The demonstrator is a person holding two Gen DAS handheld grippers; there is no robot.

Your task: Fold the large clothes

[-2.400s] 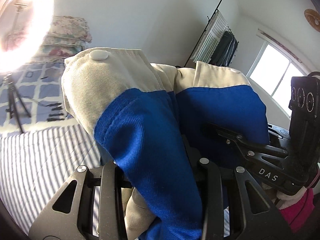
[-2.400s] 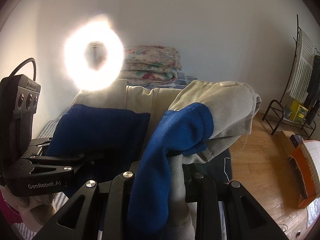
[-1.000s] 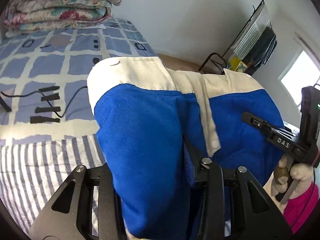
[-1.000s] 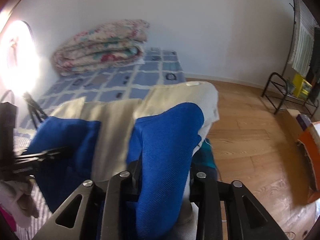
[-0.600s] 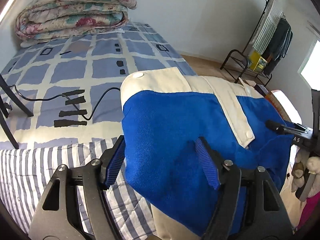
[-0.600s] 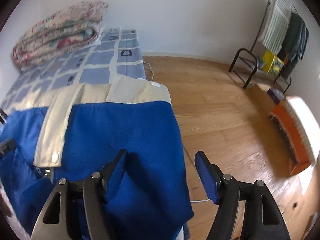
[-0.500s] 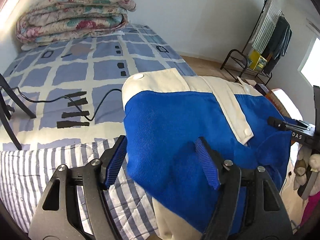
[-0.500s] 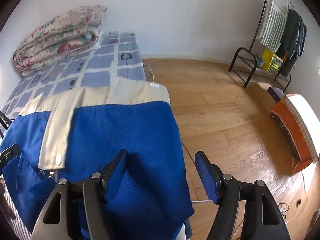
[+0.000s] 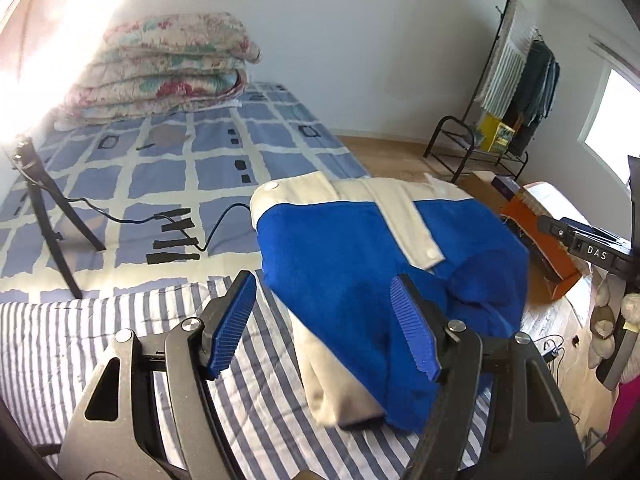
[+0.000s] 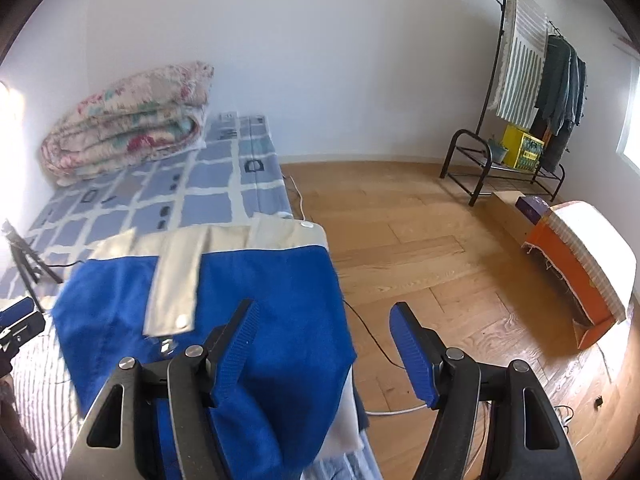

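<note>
In the left wrist view our left gripper (image 9: 324,320) stands released, its 2 jaws apart with nothing clamped. The blue and cream garment (image 9: 360,248) lies folded on the striped bed (image 9: 80,320) at frame centre. In the right wrist view our right gripper (image 10: 324,344) is released too, above the garment's right edge.

The left gripper (image 9: 324,320), fingers (image 9: 234,320) spread, hovers over the folded blue-and-cream garment (image 9: 360,264) on the striped bedcover (image 9: 120,312).
</note>
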